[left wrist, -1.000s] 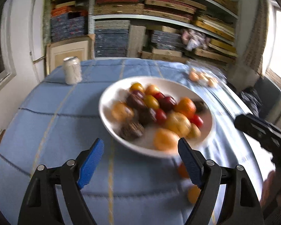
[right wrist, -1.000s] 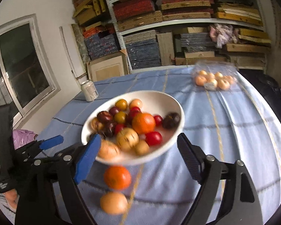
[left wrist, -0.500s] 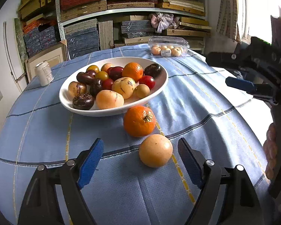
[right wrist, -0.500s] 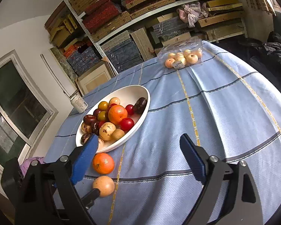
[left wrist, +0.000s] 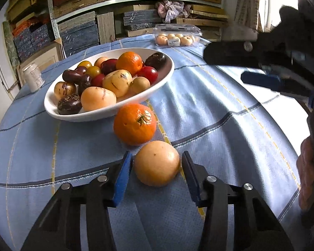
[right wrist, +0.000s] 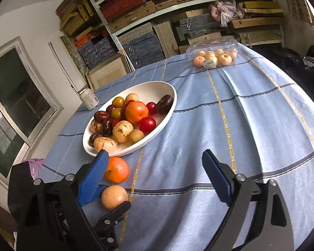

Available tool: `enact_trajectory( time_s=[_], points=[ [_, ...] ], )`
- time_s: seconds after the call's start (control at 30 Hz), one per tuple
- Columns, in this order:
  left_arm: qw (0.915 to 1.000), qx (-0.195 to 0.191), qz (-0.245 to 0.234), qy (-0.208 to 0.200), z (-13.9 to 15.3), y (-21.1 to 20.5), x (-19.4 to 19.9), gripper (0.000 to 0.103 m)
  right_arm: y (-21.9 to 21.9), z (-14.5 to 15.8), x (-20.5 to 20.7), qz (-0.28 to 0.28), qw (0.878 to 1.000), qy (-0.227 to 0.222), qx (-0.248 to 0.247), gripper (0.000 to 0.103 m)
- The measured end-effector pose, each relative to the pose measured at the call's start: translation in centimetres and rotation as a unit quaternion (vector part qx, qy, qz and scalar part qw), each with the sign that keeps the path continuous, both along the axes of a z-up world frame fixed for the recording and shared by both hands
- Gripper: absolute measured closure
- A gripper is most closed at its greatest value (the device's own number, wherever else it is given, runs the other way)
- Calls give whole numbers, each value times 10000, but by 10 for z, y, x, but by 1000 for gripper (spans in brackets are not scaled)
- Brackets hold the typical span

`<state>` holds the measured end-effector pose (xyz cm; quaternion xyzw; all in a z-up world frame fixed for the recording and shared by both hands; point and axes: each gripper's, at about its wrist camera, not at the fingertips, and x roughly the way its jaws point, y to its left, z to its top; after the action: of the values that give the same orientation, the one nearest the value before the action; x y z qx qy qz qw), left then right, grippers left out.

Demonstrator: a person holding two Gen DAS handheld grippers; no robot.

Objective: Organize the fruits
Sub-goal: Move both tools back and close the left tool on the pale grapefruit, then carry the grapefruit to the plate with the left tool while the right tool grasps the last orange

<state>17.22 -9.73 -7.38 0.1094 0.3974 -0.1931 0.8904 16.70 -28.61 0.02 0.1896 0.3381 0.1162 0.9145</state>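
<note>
A pale orange round fruit (left wrist: pixel 157 163) lies on the blue tablecloth between the blue pads of my left gripper (left wrist: pixel 157 172). The pads sit close on both sides of it, and small gaps still show. The right wrist view also shows this fruit (right wrist: pixel 114 196) with the left fingers around it. An orange tangerine (left wrist: pixel 135 123) lies just beyond, next to a white oval bowl (left wrist: pixel 157 83) piled with mixed fruits. My right gripper (right wrist: pixel 155 177) is wide open and empty, held above the cloth to the right of the loose fruits.
A clear plastic box of pale fruits (right wrist: pixel 214 55) stands at the table's far edge. A white can (right wrist: pixel 89 98) stands at the far left. Stacked boxes and shelves fill the back wall. The right gripper body (left wrist: pixel 272 62) hangs at the right of the left wrist view.
My left gripper has moved forward and narrowed around the pale orange fruit, which now sits between its pads. The right gripper has stayed wide open and shifted a little.
</note>
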Motion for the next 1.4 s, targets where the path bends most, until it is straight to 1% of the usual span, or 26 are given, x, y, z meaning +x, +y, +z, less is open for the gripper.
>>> enact_trajectory(
  time_s=[0.03,0.07,0.1,0.3,0.4,0.47,0.53,0.57,0.67,0.73,0.83,0.97,1.03,1.07,1.1,1.13,1.2,1.23,1.27,1.4],
  points=[
    [10000,-31,10,16,0,1,1,54,-1,-2,1,-1,10000,41,29,15],
    [10000,-63,14,47,0,2,2,57,-1,-3,2,3,10000,73,28,15],
    [9999,-104,-10,90,0,3,3,59,-1,-5,3,9,10000,93,17,15],
    [9999,-143,2,87,4,9,-3,59,10,-13,8,139,9993,232,-248,15],
    [9996,-153,218,-138,15,25,-12,59,24,-17,8,354,9982,222,-419,15],
    [9987,-190,414,-223,20,42,-18,59,38,-19,6,586,9965,183,-564,15],
    [9969,-100,701,-342,21,59,-21,59,58,-22,6,822,9932,170,-808,15],
    [9959,-108,828,-338,21,67,-21,59,67,-23,6,901,9913,171,-939,15],
    [9921,-323,1193,-211,22,94,-15,59,97,-24,6,1128,9840,125,-1372,15],
    [9899,-337,1357,-219,24,102,-13,59,109,-24,8,1152,9812,110,-1544,15],
    [9893,-233,1426,-220,24,105,-10,59,119,-28,19,1130,9798,263,-1627,17],
    [9883,-129,1500,-256,21,104,-11,59,124,-34,34,1099,9807,442,-1554,20],
    [9879,-88,1526,-260,20,103,-10,59,128,-37,37,1106,9796,461,-1612,22],
    [9879,-74,1528,-255,20,102,-9,59,129,-38,39,1123,9789,474,-1640,24],
    [9879,-59,1526,-256,19,102,-8,59,130,-39,40,1132,9784,486,-1660,30],
    [9880,-33,1521,-267,19,101,-8,59,131,-40,41,1133,9779,495,-1686,34],
    [9881,13,1510,-304,19,99,-9,59,132,-42,42,1136,9775,516,-1701,46],
    [9881,24,1503,-316,20,99,-10,59,131,-43,42,1135,9778,518,-1682,48],
    [9881,34,1500,-327,20,98,-10,59,130,-43,42,1118,9781,522,-1677,55],
    [9878,38,1515,-349,20,99,-10,59,128,-44,41,1129,9788,522,-1629,56]
  ],
)
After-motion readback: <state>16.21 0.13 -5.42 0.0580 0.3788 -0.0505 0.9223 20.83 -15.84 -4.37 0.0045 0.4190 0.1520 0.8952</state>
